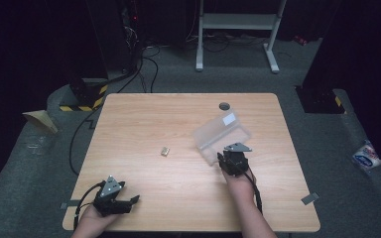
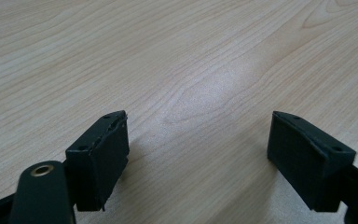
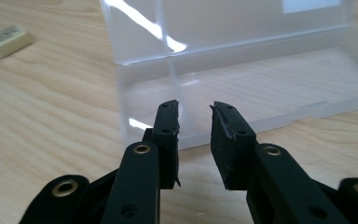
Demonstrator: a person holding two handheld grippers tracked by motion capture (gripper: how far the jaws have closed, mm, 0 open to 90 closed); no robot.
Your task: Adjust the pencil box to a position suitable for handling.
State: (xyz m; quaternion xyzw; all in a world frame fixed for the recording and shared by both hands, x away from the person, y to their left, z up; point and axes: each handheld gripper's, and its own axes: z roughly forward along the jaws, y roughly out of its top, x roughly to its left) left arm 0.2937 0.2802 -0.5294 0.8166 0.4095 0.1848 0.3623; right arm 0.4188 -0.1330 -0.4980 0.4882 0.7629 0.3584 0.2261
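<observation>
Lab or recording studio. Lone wooden table (image 1: pixel 188 163) on grey carpet (image 1: pixel 327 163), black curtains around. Cable bundle (image 1: pixel 144 64) on floor, hazard-striped base (image 1: pixel 87 96), white metal stand frame (image 1: pixel 238 22) behind.

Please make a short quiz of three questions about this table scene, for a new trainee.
1. True or false: the clear plastic box has its lid open.
2. On which side of the box does the small tile lie in the high view? A) left B) right C) inside it
3. Which gripper is nearer the box?

Key:
1. True; the lid stands up behind the tray.
2. A
3. The right gripper, with narrow parted jaws just before the box's front wall, nothing between them. The left gripper is wide open over bare table.
</observation>
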